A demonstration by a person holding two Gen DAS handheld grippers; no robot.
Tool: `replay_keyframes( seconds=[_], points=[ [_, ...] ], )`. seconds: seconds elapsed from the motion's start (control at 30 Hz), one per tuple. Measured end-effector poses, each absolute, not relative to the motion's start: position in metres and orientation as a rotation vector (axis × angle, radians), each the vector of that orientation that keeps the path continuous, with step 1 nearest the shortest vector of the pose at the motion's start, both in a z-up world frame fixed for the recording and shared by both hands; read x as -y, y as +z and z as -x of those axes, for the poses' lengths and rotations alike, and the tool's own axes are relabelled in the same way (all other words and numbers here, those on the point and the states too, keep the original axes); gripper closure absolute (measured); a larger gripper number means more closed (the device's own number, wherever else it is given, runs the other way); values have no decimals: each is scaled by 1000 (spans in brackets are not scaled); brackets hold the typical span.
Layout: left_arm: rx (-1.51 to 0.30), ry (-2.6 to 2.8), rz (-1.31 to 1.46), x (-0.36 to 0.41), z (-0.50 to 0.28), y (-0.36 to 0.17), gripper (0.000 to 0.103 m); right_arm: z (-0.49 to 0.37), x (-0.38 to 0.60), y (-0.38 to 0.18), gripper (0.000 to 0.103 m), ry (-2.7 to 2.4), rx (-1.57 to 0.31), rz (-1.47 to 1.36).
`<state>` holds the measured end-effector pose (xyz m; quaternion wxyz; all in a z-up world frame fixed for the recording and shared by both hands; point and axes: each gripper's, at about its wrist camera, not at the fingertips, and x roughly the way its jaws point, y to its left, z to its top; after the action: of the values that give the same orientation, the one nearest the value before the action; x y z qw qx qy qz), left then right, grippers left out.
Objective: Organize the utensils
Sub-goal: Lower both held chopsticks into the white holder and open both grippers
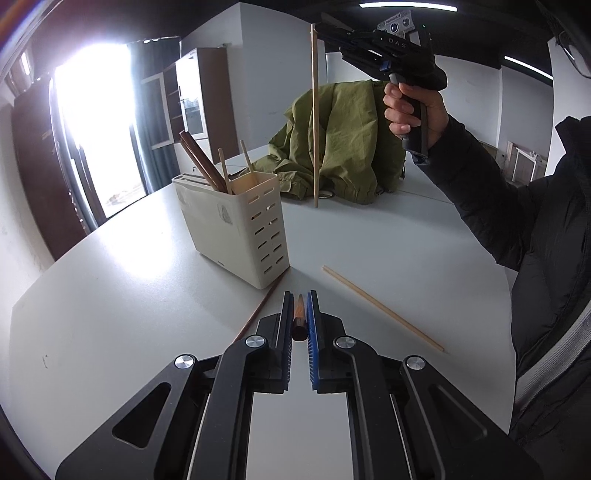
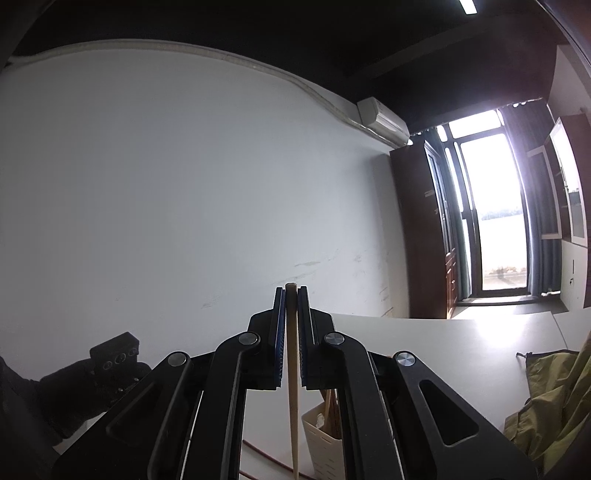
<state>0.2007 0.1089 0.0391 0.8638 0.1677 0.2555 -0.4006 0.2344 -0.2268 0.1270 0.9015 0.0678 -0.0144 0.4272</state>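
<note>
Right gripper [image 1: 325, 27] raised level, jaws clamping a pale chopstick [image 1: 315, 118] hanging upright, left gripper [image 1: 300, 306] angled down, jaws pinching what looks like a dark chopstick [image 1: 299, 317], cream holder [image 1: 236, 229] on the table [image 1: 110, 295], green jacket [image 1: 343, 147] behind.

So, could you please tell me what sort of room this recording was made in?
Probably an office or meeting room rather than a kitchen: long white tables pushed together, a wall air conditioner, glass-fronted cabinets and a curtained balcony door.

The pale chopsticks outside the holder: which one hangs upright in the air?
The pale chopstick pinched at its top by the right hand-held gripper hangs upright. The other pale chopstick lies flat on the table.
</note>
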Motion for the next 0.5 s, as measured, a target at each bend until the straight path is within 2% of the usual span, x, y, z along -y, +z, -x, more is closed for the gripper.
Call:
replay_keyframes(
  seconds=[0.5],
  points=[
    [-348, -905, -252, -98, -205, 90, 96, -242, 218, 133, 96, 847, 61, -138]
  ],
)
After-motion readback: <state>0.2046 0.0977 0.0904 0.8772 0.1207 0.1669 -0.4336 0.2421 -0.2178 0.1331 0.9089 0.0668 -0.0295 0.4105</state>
